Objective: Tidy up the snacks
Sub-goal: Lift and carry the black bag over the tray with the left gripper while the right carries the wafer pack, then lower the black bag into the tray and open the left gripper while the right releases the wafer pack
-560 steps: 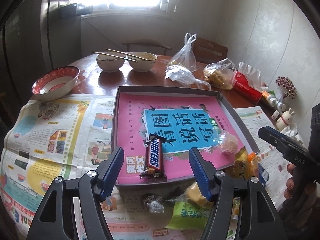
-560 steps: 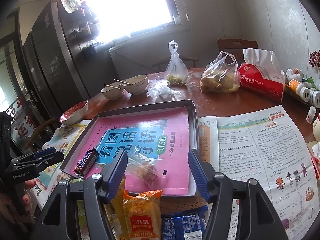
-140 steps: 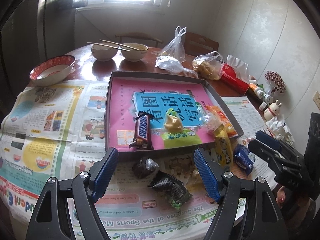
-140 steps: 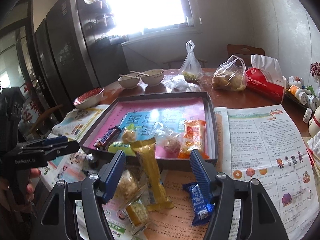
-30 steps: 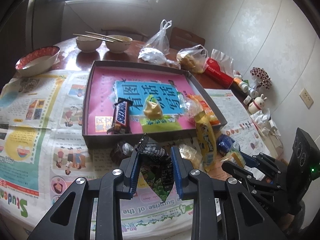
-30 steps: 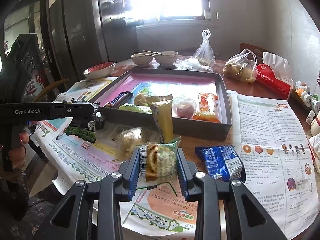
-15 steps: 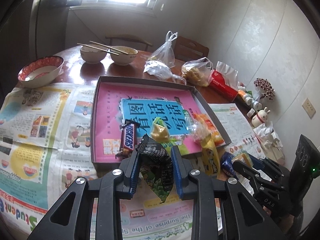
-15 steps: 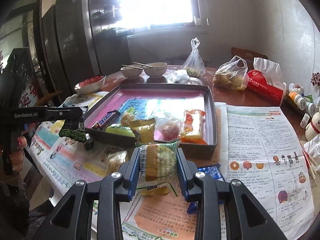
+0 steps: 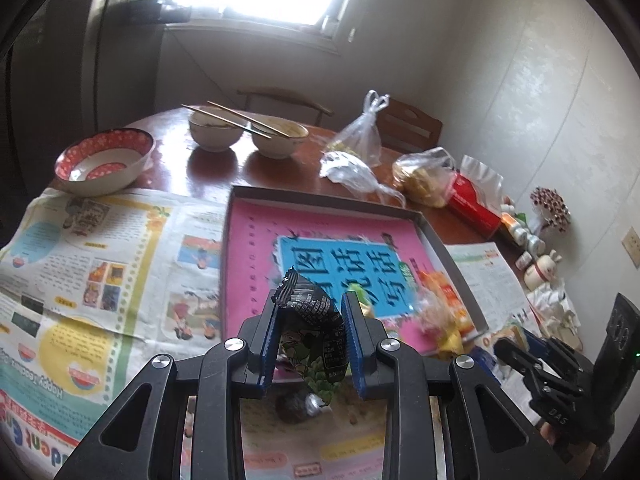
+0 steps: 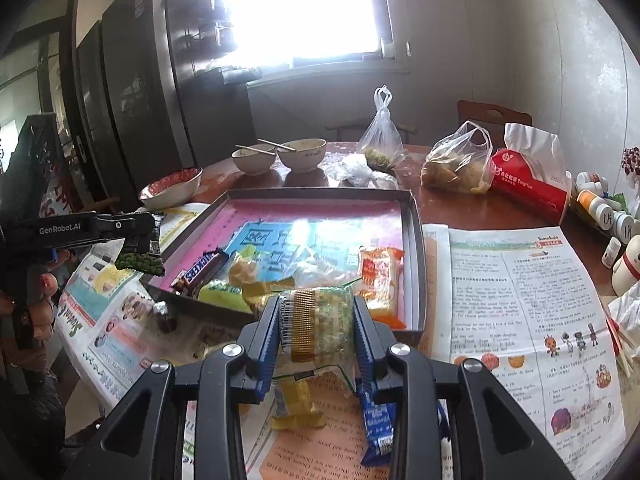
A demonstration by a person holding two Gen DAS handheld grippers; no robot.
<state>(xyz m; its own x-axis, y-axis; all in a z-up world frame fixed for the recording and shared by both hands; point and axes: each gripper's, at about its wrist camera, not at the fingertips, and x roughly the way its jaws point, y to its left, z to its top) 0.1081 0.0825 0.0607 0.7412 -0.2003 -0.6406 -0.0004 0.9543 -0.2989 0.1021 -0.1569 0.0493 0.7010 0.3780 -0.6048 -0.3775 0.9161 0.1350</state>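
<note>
My left gripper (image 9: 313, 307) is shut on a black and green snack packet (image 9: 314, 334), held above the near edge of the grey tray (image 9: 320, 196) with the pink book inside. It also shows in the right wrist view (image 10: 140, 254). My right gripper (image 10: 316, 312) is shut on a clear green-yellow snack pack (image 10: 316, 326), held just before the tray's near wall (image 10: 418, 260). In the tray lie a Snickers bar (image 10: 200, 272), an orange packet (image 10: 378, 276) and other small snacks.
On the newspaper near me lie a blue packet (image 10: 378, 424), a yellow packet (image 10: 296, 404) and a dark foil candy (image 9: 296, 406). Behind the tray stand bowls with chopsticks (image 9: 248, 132), plastic bags (image 10: 458, 168), a red tissue pack (image 10: 528, 184) and bottles (image 10: 600, 206).
Both grippers, each with its packet, have risen and moved forward toward the tray over the last second. The left packet now hangs over the tray's near edge.
</note>
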